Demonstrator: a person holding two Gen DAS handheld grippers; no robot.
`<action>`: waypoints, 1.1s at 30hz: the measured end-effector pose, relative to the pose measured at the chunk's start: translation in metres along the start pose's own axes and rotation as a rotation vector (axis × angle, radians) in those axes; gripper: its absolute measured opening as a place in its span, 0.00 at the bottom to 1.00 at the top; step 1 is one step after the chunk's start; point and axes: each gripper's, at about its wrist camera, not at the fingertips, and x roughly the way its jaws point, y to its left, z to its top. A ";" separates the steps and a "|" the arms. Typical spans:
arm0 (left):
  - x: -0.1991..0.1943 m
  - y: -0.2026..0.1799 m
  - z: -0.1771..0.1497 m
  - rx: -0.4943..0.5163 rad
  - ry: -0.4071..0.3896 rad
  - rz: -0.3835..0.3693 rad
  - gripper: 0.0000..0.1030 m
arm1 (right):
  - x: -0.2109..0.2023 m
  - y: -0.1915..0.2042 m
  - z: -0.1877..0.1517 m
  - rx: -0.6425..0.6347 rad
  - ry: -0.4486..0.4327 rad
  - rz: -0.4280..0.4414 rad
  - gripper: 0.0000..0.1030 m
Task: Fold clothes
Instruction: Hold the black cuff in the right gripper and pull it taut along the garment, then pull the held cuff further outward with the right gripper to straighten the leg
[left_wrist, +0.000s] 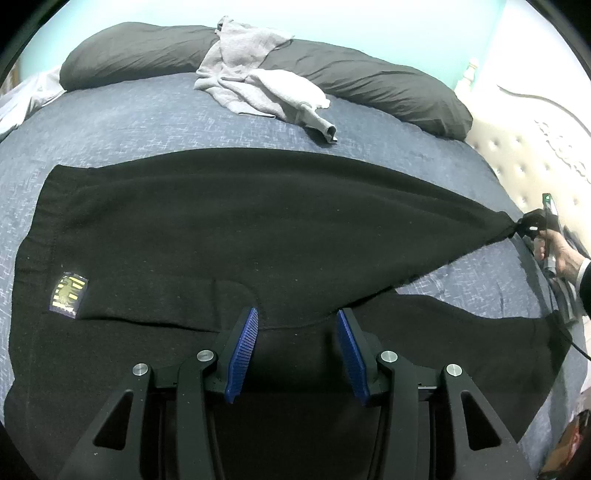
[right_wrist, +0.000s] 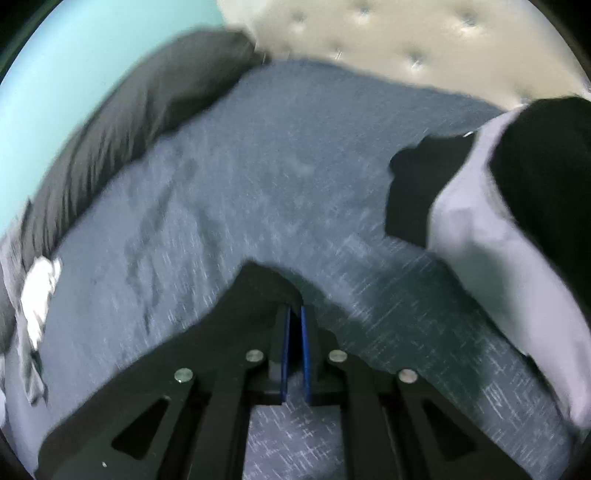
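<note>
Meanwhile, a black garment is stretched lengthwise across the bed, its far end apparently pinched by the right gripper; the left gripper is held parted above the nearer edge.

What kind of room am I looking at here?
Most likely a bedroom. A bed with a blue cover fills the view, a long dark pillow lies along its far side, and a tufted cream headboard stands at one end.

Trousers on bed, before pillows
</note>
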 end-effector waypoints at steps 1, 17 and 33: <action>0.000 0.000 0.000 0.000 0.000 -0.001 0.47 | 0.000 -0.002 0.001 -0.011 0.011 0.002 0.05; -0.004 -0.001 0.002 -0.008 -0.007 -0.020 0.47 | -0.031 -0.018 -0.022 0.051 -0.113 0.050 0.13; -0.006 -0.003 0.002 -0.016 -0.013 -0.034 0.47 | -0.035 -0.001 -0.068 0.176 -0.056 0.209 0.38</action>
